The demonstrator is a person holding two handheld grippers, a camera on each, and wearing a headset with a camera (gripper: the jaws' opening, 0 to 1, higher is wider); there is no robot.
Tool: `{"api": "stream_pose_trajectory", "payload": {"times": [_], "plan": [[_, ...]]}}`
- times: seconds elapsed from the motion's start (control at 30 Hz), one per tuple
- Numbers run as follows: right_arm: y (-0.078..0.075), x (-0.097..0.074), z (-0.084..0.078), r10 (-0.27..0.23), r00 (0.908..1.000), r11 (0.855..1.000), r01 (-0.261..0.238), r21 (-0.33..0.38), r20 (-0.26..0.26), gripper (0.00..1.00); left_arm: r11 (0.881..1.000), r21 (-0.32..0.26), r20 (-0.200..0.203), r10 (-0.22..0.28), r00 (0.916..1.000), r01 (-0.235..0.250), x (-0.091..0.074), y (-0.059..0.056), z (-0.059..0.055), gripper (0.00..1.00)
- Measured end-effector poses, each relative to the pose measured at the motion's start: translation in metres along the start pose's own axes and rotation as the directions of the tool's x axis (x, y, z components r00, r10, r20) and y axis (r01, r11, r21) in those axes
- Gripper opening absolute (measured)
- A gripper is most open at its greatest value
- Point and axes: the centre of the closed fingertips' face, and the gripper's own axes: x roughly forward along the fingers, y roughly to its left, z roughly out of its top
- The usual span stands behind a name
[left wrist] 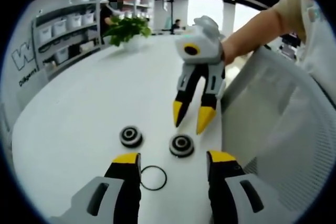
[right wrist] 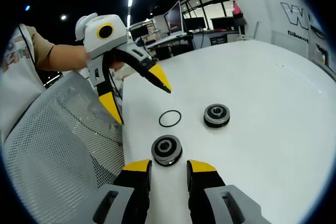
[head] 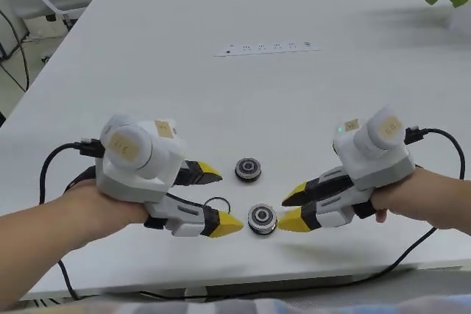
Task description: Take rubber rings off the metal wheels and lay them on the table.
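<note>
Rubber ring (left wrist: 153, 178) and wheels (left wrist: 181, 145) flat, axes upright

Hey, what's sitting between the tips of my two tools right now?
A metal wheel lies flat between the left tool and the right tool, nearer the right one's tips. The head view shows it best.

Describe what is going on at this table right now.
A person holds a gripper in each hand over a white table. Two metal wheels lie flat between them: one wheel sits just off the tips of the right gripper, the other wheel a little farther away. One ring already lies loose on the table between the jaws of the left gripper. Both grippers are open and hold nothing.
</note>
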Motion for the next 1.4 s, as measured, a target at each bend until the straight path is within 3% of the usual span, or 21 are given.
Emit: {"api": "stream_pose_trajectory", "payload": {"times": [0.33,0.7,1.23,1.4], "plan": [[-0.003,0.009,-0.007,0.009,0.9996,0.999,-0.01,-0.035,-0.025,0.21,0.999,0.006,-0.039,-0.044,0.9983,0.044,0.017,-0.008,-0.006,0.44],[-0.004,0.014,-0.006,0.009,0.9994,0.997,-0.011,-0.07,-0.033,0.17,0.997,0.017,-0.058,-0.074,0.9956,0.075,0.031,-0.016,-0.005,0.38],[-0.006,0.014,-0.005,0.0,0.9998,0.996,-0.002,-0.09,-0.019,0.14,0.996,0.041,-0.074,-0.079,0.9941,0.082,0.048,-0.017,-0.005,0.21],[-0.007,0.015,-0.005,0.0,0.9999,0.996,-0.002,-0.092,-0.016,0.13,0.995,0.07,-0.094,-0.059,0.9938,0.066,0.051,-0.014,-0.007,0.15]]}}
